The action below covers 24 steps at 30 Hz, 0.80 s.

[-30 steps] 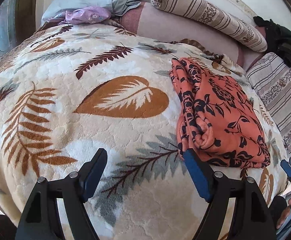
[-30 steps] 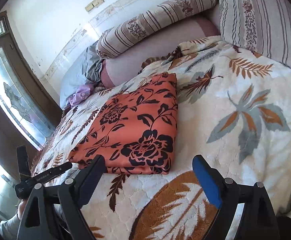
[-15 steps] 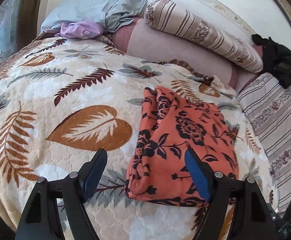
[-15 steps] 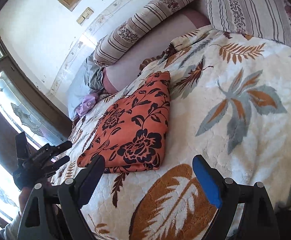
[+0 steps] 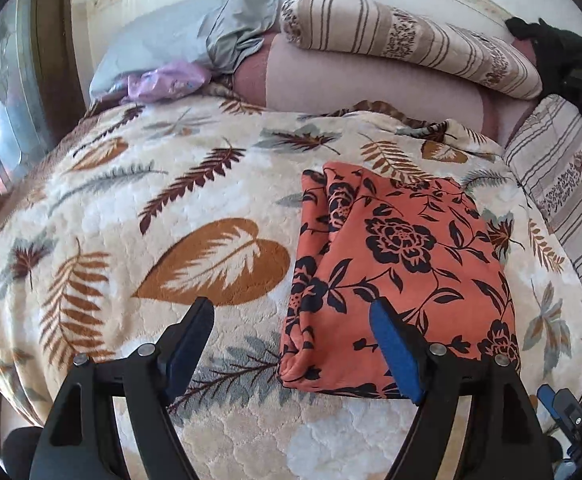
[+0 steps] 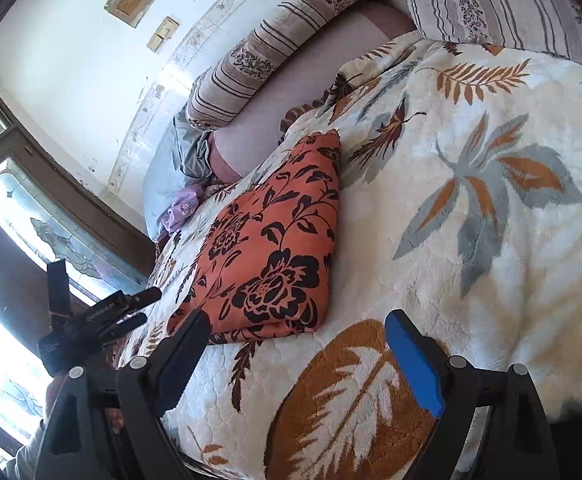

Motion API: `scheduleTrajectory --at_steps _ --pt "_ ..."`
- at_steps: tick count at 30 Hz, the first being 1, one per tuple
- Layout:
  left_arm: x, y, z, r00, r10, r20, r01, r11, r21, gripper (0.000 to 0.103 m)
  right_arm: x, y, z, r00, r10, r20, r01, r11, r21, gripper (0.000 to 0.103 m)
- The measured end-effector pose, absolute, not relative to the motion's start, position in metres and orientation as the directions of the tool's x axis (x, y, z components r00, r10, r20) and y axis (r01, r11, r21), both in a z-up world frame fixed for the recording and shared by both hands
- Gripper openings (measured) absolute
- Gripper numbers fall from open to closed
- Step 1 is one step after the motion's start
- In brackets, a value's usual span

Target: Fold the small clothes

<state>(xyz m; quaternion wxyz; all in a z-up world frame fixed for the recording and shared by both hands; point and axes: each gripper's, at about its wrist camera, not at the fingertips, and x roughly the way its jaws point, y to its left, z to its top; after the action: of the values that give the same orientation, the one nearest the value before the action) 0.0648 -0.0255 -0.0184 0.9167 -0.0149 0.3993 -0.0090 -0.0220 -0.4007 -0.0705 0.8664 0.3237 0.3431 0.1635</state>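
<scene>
We hold 2 grippers above a bed: the left gripper and right gripper both stand wide, gripping nothing. The folded orange floral garment lies flat on the leaf-print blanket, its near edge just ahead of our claws. Open blanket spreads on both sides; the striped bolster and grey pillow line the far edge.

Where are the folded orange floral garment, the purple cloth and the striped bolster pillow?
Folded orange floral garment point(image 5: 403, 264), left wrist view, top face.
Purple cloth point(image 5: 167, 80), left wrist view, crumpled middle.
Striped bolster pillow point(image 5: 407, 40), left wrist view, mid-length.
</scene>
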Motion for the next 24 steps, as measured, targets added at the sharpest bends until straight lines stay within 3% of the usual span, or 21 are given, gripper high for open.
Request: scheduleTrajectory --at_steps 8,22,24 --pt "0.056 -0.038 -0.032 0.666 -0.027 -0.745 0.075 0.997 0.031 0.081 -0.021 -0.387 -0.073 0.694 0.474 -0.542 -0.064 0.790 0.610 0.091" --pt "0.042 0.014 -0.081 0.643 -0.071 -0.762 0.067 0.997 -0.036 0.081 -0.020 -0.341 -0.072 0.686 0.325 -0.651 -0.071 0.920 0.385 0.091" --pt "0.045 0.025 -0.097 0.602 -0.051 -0.797 0.043 0.999 -0.031 0.081 -0.021 -0.335 -0.074 0.686 0.304 -0.661 -0.066 0.931 0.359 0.091"
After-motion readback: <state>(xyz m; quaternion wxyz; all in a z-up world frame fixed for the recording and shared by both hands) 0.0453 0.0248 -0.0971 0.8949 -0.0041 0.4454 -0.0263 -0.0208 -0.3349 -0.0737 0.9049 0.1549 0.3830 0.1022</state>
